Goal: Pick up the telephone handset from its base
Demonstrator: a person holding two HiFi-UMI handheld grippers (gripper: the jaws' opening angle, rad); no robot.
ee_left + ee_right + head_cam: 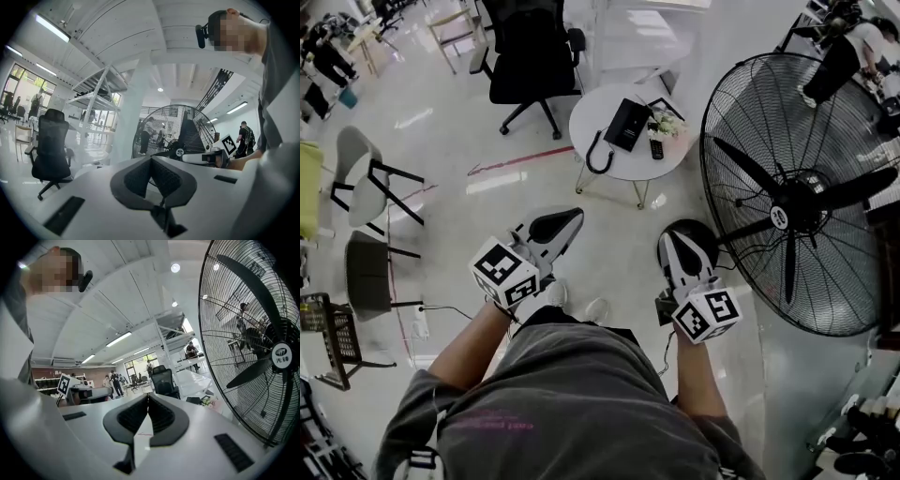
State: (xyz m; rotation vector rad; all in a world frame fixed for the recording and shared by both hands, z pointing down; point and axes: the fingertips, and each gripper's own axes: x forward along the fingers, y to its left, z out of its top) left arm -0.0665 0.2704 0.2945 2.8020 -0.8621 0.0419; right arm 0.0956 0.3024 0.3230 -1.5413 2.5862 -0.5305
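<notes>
Telephone: a flat black oblong body (pixel 627 124) with a matt, dark top. It lies slantwise near the middle of the round white table (pixel 591 114), in the far middle of the scene.
Handset: too small in the head view to tell apart from the base. No separate outline shows on the black body.
Black loop: a thin hook-shaped curve (pixel 596 156) runs from the telephone's near left corner to the table's left edge. Whether it is cord or handset cannot be told.
Beside the telephone: a small posy of pale flowers (pixel 667 124) lies just to its right. A short black bar-shaped item (pixel 656 148) lies nearer, at the table's near right.
Left gripper: (pixel 568 220) is held level over the pale floor (pixel 469 141), on the near side of the table and well apart from it. Its tip points far and to the right. In the left gripper view the dark ribbed pads (pixel 140 177) meet at the tip, with nothing between them.
Right gripper: (pixel 682 234) is near the left one and to its right, pointing far, close to the fan's cage. In the right gripper view its jaws are together and empty.
Fan: a large black floor fan (pixel 787 211) fills the right side, with the table to its left.
Chair: a black office chair (pixel 530 56) stands beyond the table, far left.
</notes>
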